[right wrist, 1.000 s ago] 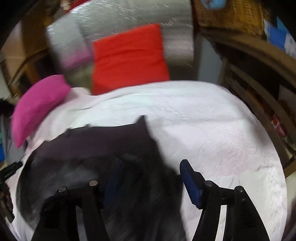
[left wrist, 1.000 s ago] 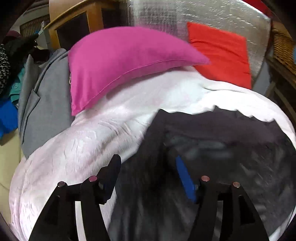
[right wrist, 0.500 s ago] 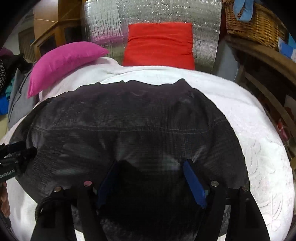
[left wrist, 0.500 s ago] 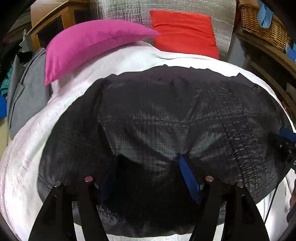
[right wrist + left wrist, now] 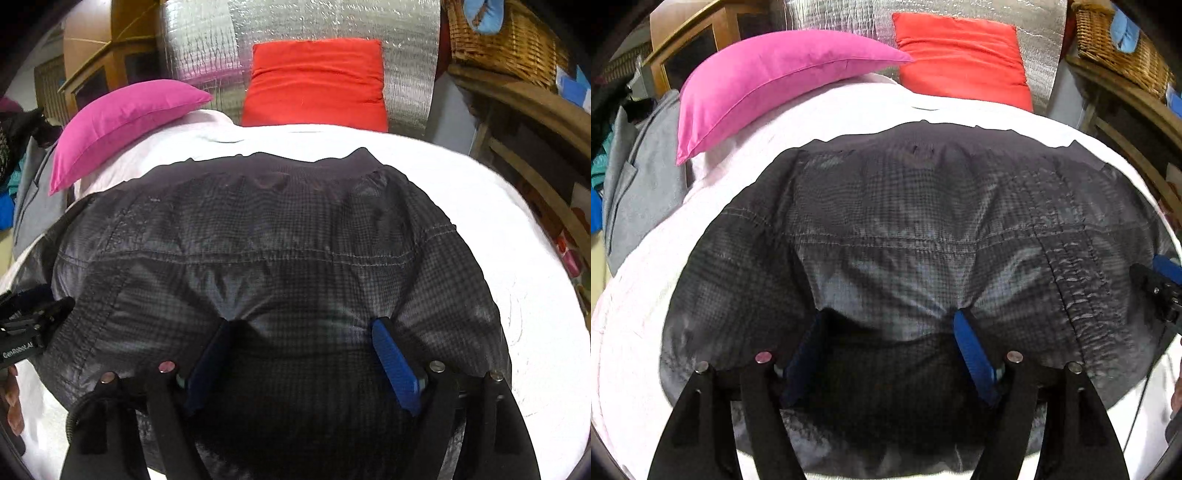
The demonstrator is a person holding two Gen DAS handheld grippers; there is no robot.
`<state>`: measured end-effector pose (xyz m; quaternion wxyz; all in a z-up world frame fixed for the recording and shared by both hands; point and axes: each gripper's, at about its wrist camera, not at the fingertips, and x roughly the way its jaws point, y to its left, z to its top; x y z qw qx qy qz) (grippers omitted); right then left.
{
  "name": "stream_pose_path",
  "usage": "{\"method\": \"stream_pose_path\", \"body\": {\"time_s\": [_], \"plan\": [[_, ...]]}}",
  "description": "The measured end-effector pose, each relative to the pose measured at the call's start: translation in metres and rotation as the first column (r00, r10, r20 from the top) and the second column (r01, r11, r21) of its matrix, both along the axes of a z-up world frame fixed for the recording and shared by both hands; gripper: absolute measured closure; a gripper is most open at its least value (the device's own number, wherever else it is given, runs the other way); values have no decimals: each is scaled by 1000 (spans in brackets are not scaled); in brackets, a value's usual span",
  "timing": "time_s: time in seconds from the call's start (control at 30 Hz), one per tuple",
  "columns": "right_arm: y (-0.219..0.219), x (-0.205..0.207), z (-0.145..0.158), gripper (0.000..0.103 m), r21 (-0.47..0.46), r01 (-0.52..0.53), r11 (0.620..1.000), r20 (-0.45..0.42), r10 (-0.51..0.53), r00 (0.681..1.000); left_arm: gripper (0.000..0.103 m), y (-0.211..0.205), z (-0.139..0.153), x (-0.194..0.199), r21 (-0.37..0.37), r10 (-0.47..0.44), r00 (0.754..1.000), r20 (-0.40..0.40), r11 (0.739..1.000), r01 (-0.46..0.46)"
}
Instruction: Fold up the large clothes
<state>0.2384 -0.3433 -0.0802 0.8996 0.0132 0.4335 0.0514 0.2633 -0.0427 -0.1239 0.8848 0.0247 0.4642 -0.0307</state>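
- The surface was a bed with a white cover [image 5: 849, 122], and it filled most of both views.
- At the head of the bed a pink pillow [image 5: 768, 81] lay on the left, a red pillow [image 5: 960, 59] stood beside it against a silver sheet [image 5: 207, 48].
- A wooden cabinet [image 5: 99, 62] stood at the far left, a wicker basket [image 5: 506, 40] was on a wooden shelf at the right, and a grey garment [image 5: 639, 177] hung at the left edge of the bed.
- White cover stayed bare along the right side and in a strip before the pillows.
- The dark checked jacket [image 5: 916, 221] lay spread flat across the middle of the bed.
- The left tongs [image 5: 890, 347] were released; their jaws had just been opening, with the near hem of the jacket between them, not pressed.
- The right tongs [image 5: 303, 350] were also released, jaws just opening, over the same hem further right.
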Motion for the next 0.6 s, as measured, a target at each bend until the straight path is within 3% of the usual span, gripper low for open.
{"method": "stream_pose_path", "body": {"time_s": [0.1,0.23,0.3,0.37,0.43,0.6], "plan": [[-30,-17,28,21,157,20,987,33,-26,999,28,30,27,-16,-90,18,997,73,996,-11],[-90,-36,39,17,259,122,958,39,-136,990,20,92,40,-27,-129,108,986,131,987,-91],[-124,-34,31,17,309,190,932,-4,-199,980,18,122,33,-21,-197,154,985,78,971,-137],[-149,-26,20,16,387,225,894,-58,-220,974,18,148,20,-11,-308,177,984,12,937,-165],[-166,-14,4,16,459,255,851,-123,-223,967,18,159,9,-3,-370,181,983,-36,911,-181],[-164,24,-19,16,517,214,829,-171,-144,975,18,156,-4,21,-389,137,988,-72,908,-154]]}}
